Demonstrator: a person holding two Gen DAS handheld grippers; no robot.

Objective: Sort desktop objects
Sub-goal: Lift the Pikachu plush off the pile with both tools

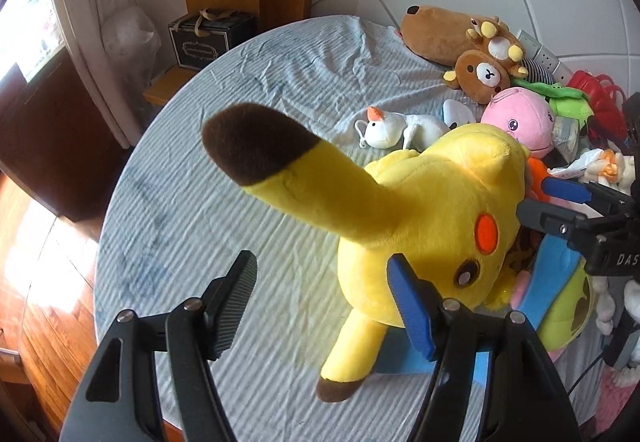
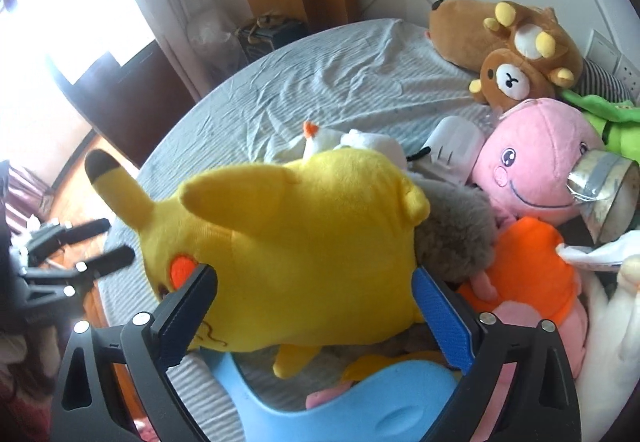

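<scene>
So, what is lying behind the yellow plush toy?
Behind the yellow plush toy lie a small white bird plush, a pink plush and a grey furry toy, each partly covered by it.

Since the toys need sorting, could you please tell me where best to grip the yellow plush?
Grip the yellow plush across its rounded body, coming from above: the right gripper already straddles it with jaws wide. Its long ear juts clear, another option but floppier.

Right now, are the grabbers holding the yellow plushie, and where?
The right gripper straddles the yellow plush toy around its body, jaws wide; a grip can't be confirmed. The left gripper is open and holds nothing.
</scene>
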